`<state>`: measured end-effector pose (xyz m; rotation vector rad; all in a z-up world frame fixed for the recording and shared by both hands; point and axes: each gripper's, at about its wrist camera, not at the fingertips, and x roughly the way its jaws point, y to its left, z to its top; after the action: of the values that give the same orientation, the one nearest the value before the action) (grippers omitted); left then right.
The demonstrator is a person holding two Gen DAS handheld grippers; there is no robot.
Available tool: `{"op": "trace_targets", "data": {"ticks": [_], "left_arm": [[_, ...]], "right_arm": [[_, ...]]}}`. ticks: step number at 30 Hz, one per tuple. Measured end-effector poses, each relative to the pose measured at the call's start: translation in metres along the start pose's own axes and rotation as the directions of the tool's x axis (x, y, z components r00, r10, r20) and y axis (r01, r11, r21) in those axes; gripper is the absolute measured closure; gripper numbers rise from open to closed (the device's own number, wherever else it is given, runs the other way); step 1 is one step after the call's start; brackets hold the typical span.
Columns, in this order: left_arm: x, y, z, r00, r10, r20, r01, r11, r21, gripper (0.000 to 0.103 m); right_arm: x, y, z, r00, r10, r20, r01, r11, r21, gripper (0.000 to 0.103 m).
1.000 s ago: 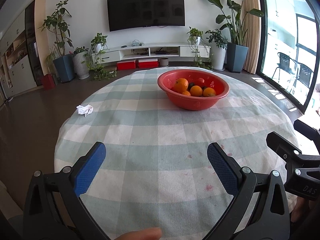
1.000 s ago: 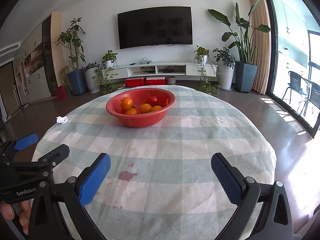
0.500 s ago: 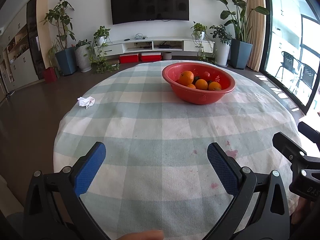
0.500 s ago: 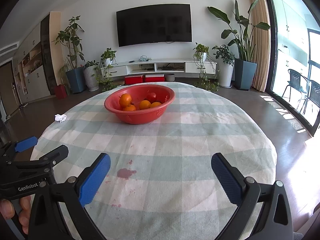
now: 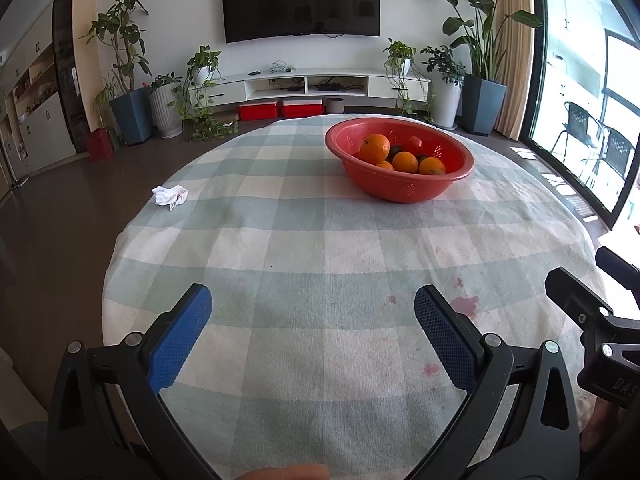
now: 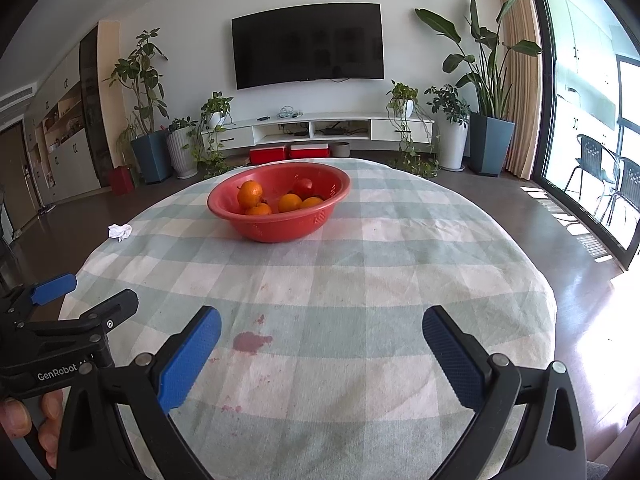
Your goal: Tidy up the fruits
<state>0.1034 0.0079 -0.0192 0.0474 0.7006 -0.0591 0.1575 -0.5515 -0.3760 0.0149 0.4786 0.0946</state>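
Observation:
A red perforated bowl (image 5: 404,190) (image 6: 276,228) stands on the far half of a round table with a green-and-white checked cloth (image 5: 304,248) (image 6: 360,264). Inside it lie several oranges (image 5: 375,148) (image 6: 250,194) and one red fruit (image 5: 413,145) (image 6: 304,188). My left gripper (image 5: 312,320) hovers open over the near edge, nothing between its blue pads. My right gripper (image 6: 320,340) is open too, empty, near the front edge. Each gripper shows at the side of the other's view.
A crumpled white tissue (image 5: 170,195) (image 6: 120,232) lies near the table's left edge. Reddish stains (image 6: 250,342) mark the cloth close to me. Beyond the table are potted plants, a low TV shelf (image 5: 316,84) and a glass door at right.
Both views have tilted up and shifted slightly, so the bowl sits lower in frame and looks a bit nearer. Both grippers stay open and empty.

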Motion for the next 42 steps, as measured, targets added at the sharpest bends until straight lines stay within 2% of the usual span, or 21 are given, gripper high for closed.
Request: {"op": "trace_targets", "data": {"ticks": [13, 42], "left_arm": [[0.0084, -0.0002, -0.0033, 1.000, 0.005, -0.027, -0.005, 1.000, -0.005, 0.000], [0.0073, -0.0016, -0.0026, 1.000, 0.005, -0.022, -0.005, 1.000, 0.001, 0.000]], "right_arm": [[0.0017, 0.0008, -0.0019, 1.000, -0.003, -0.016, 0.003, 1.000, 0.008, 0.000], [-0.0017, -0.0008, -0.0053, 0.999, -0.002, -0.032, 0.002, 1.000, -0.001, 0.000]]}}
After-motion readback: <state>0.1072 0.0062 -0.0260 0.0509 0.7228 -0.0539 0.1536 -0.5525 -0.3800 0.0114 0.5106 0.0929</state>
